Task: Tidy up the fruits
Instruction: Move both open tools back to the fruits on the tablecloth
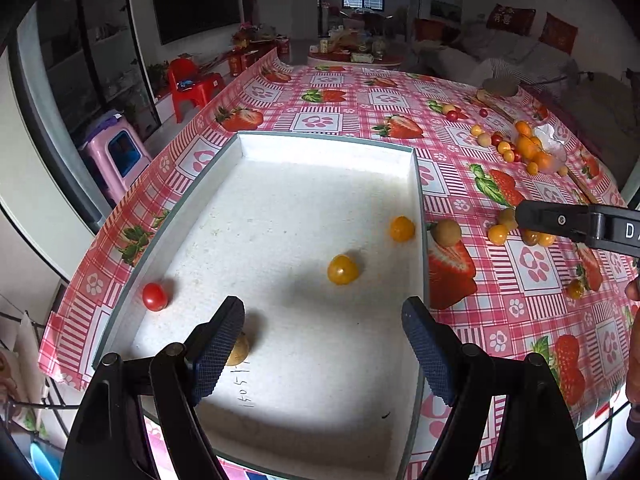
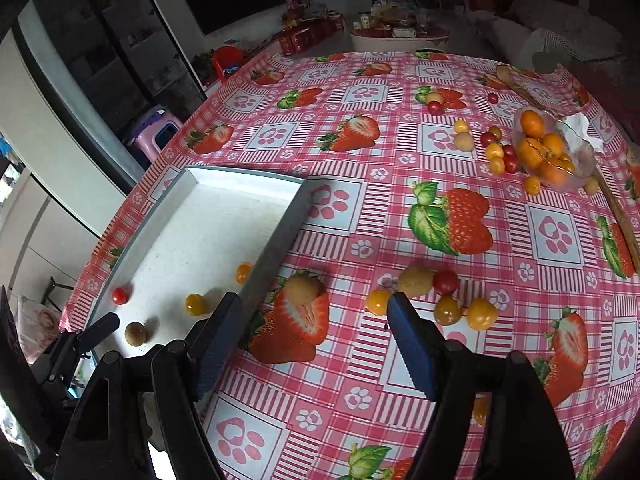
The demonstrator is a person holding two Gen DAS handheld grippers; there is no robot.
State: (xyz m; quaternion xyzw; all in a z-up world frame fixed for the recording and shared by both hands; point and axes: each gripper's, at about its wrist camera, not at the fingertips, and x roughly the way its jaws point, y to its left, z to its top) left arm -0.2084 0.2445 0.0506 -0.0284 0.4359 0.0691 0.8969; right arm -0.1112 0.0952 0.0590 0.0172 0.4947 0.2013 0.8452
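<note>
Fruits are lying in two places: a few inside the white tray (image 1: 248, 148) and many more scattered over the strawberry-print tablecloth (image 2: 360, 168) covering the table. Inside the tray, a red cherry tomato (image 1: 154, 297) is resting against the left wall, two yellow cherry tomatoes (image 1: 342, 269) are sitting toward the right side, the farther one close to the right wall, and a brownish longan (image 1: 239, 349) is lying at the near left, partly hidden behind a fingertip of the left tool (image 1: 323, 350).

The left tool is hovering over the near end of the tray with its jaws standing wide and nothing between them. The right tool (image 2: 316, 344) is likewise spread wide and gripping nothing, hanging over the tablecloth just right of the tray's right wall.

Just outside that wall, another longan (image 2: 303, 289) is sitting on a printed strawberry. Farther right, a small cluster (image 2: 444, 296) of a pale longan, a red tomato and several yellow tomatoes is gathering near the right tool's right fingertip. At the far right of the table, a clear plastic container (image 2: 576, 168) is holding small oranges (image 2: 536, 148), with more red and yellow tomatoes (image 2: 498, 152) lying loose just to its left.
</note>
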